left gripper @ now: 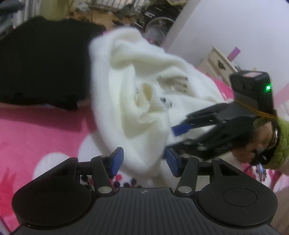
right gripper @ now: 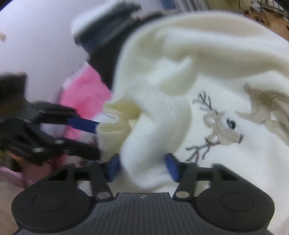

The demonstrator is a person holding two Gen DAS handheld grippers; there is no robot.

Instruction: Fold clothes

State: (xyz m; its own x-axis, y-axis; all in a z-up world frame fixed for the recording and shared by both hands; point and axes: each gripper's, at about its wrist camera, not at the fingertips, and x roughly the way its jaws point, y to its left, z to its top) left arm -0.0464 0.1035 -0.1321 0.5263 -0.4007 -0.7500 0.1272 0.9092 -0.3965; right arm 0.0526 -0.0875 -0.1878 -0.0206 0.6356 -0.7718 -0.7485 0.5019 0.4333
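We're in a home, a bedroom by the look of it: a bed under a pink blanket (left gripper: 45,130) with white patches carries a cream sweater (left gripper: 126,90) and, toward its far edge, a black garment (left gripper: 45,63). Off the bed's right edge, a cream cabinet (left gripper: 216,61) stands against a pale wall (left gripper: 234,23), and clutter (left gripper: 153,12) piles up beyond the far edge.

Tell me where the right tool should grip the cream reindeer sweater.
Grip the ribbed cuff of the cream reindeer sweater, coming from its open end at the left. It stands raised off the bunched body, a doubled edge, so the right tool could probably pinch it alone.
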